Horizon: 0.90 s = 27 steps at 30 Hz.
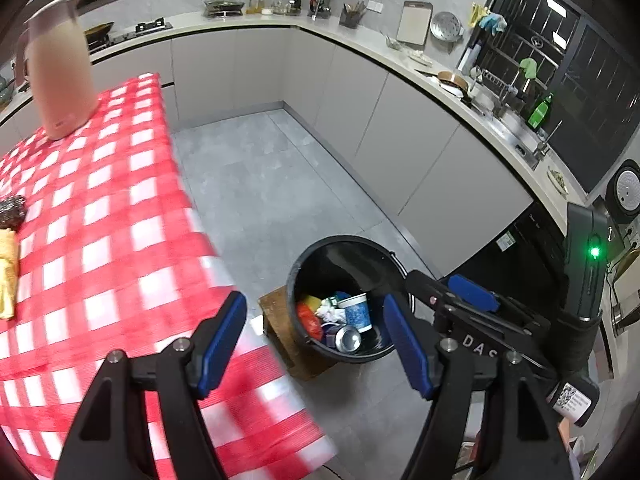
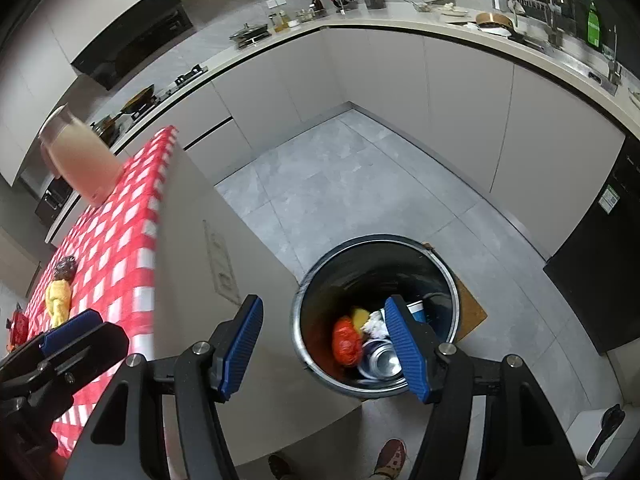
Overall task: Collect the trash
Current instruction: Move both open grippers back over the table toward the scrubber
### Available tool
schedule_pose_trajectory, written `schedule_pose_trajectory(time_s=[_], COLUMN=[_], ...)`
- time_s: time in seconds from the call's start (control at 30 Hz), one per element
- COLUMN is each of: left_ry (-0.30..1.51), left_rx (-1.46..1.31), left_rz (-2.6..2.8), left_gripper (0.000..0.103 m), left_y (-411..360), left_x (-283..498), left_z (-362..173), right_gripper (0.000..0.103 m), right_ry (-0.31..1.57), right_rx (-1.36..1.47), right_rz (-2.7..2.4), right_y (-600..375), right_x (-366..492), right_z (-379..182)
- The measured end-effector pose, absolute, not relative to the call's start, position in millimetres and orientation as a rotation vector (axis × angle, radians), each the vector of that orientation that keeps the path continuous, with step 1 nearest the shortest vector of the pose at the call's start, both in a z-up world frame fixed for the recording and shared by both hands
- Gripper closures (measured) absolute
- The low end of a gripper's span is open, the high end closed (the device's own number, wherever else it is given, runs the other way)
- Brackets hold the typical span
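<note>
Right wrist view alone shows shoes [image 2: 390, 458]; left, sink [image 1: 516, 128].

Each camera sits on a gripper and looks down and forward past its own blue fingers [image 1: 224, 336]. The left one is over the edge of the red checked tabletop [image 1: 100, 208]. The right one is high above the bin [image 2: 376, 312], beside the tabletop [image 2: 116, 248]. Both see the bin [image 1: 344, 300] on the floor, the tabletop, the jug [image 1: 60, 64] and the far kitchen counter [image 1: 280, 20]. Each also sees the other gripper at its side.
</note>
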<state>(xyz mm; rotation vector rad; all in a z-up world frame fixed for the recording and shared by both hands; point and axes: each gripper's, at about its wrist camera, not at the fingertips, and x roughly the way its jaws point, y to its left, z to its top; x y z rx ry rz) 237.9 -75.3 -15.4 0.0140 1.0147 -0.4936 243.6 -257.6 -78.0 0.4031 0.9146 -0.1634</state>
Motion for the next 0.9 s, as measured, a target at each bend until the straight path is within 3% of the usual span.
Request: schedule_pose_trajectory(time_s=[0.33, 0.9], left_ry=[0.986, 0.978], left_rx=[-0.024, -0.146], left_rz=[-0.405, -0.166], left_gripper=[0.03, 0.03], left_y=[4, 159], left_x=[239, 238], left_z=[-5, -15], right_gripper=[0.038, 0.038], right_ry=[0.883, 0.918], right_rx=[0.366, 0.245], right_rz=[-0.072, 0.221], right_y=[-173, 2], right_x=[249, 305], right_z=[-47, -47])
